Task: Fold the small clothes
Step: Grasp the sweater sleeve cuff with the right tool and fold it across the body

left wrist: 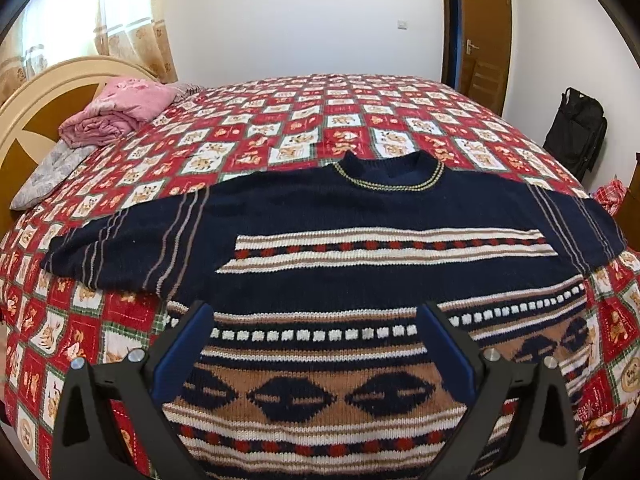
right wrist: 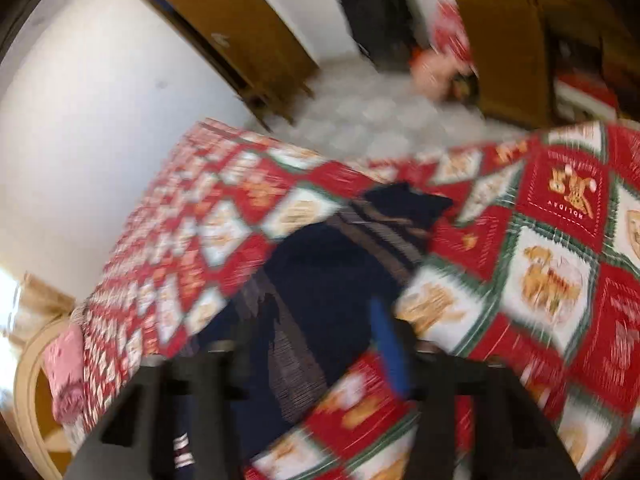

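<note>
A navy knitted sweater (left wrist: 360, 208) with brown, white and red bands lies flat and face up on the red patchwork bedspread (left wrist: 280, 128), collar at the far side and both sleeves spread out. My left gripper (left wrist: 316, 308) hovers open over the sweater's lower patterned part, its blue pads wide apart with nothing between them. The right wrist view is motion-blurred. In it my right gripper (right wrist: 308, 320) is over one navy striped sleeve (right wrist: 328, 272), whose cuff (right wrist: 400, 208) points away. Its jaws stand partly apart, with the sleeve lying flat beneath them.
A folded pink blanket (left wrist: 116, 112) and a grey pillow (left wrist: 48, 172) lie by the headboard (left wrist: 24, 100) at the far left. A black bag (left wrist: 576, 132) stands on the floor to the right, near a brown door (left wrist: 484, 32). The bed edge runs just beyond the cuff.
</note>
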`<state>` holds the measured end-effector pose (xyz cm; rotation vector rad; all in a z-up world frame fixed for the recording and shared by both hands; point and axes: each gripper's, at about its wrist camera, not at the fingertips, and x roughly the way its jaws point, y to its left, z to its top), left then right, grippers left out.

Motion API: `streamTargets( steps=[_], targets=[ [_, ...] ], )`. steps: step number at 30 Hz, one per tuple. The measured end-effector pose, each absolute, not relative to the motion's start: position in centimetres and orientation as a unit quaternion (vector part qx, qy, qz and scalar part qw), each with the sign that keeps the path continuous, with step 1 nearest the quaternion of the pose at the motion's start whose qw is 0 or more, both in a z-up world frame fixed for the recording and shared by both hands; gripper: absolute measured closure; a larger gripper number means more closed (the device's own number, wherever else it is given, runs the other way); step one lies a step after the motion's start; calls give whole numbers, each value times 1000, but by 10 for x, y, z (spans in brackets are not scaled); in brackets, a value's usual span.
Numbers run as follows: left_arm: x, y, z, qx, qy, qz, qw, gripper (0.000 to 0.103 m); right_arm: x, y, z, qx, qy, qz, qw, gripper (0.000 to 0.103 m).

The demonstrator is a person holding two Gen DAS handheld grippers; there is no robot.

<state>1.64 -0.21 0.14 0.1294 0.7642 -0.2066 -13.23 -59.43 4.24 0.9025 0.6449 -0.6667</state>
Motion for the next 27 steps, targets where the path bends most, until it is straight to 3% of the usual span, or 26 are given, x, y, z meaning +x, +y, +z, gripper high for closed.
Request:
streamTargets(
  steps=[6, 12, 14, 15, 17, 22, 27],
  targets=[
    [28, -11, -7, 76, 391, -84, 914, 0, -129, -644, -6, 464, 318, -349, 750, 61],
    [38, -21, -11, 93, 399, -75, 909, 0, -108, -657, -15, 445, 314, -368, 753, 61],
    [40, -22, -12, 93, 402, -73, 908, 0, -101, -656, -15, 426, 318, -377, 758, 69],
    [40, -22, -13, 90, 404, -73, 907, 0, -98, -654, -14, 407, 330, -388, 758, 86],
    [41, -21, -14, 87, 407, -74, 906, 0, -97, -650, -10, 387, 338, -396, 761, 94],
    [41, -16, -12, 82, 405, -78, 907, 0, -85, -587, 47, 250, 322, -404, 819, 95],
    [45, -1, -4, 58, 393, -73, 915, 0, -34, -447, 113, 151, 305, -261, 903, 96]
  ],
)
